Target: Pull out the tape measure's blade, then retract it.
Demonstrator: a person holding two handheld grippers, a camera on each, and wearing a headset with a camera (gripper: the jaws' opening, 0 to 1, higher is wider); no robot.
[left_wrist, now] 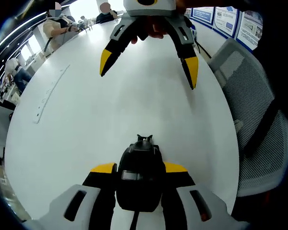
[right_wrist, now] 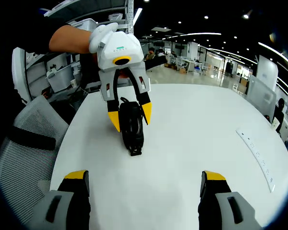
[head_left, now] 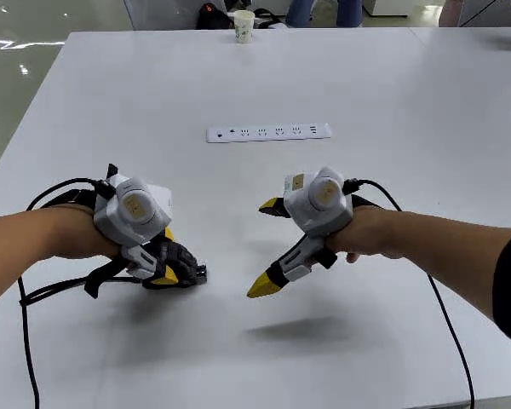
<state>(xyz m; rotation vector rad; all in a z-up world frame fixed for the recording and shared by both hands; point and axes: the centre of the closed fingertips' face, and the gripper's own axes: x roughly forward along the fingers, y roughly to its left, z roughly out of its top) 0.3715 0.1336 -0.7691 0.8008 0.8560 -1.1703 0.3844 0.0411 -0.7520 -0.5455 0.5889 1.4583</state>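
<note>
The black tape measure (left_wrist: 139, 175) is pinched between the yellow-tipped jaws of the left gripper (head_left: 165, 256) and rests on the white table (head_left: 366, 94), at the near left in the head view. In the left gripper view the sides of the case are covered by the jaws and its rear is cut off at the bottom edge, so only the top and the front end can be made out. A small tab is seen jutting from that front end, too small for its shape to be told. The right gripper (head_left: 264, 249) is held above the table to the right of the tape measure, well apart from it, with its jaws spread wide and nothing between them. In the head view much of the case is hidden behind the left gripper's body. A white power strip (head_left: 269, 132) lies farther back on the table, and a paper cup (head_left: 244, 25) stands near the far edge. A mesh chair (left_wrist: 249, 96) is partly seen beside the table, cut off by the view's edge.
</note>
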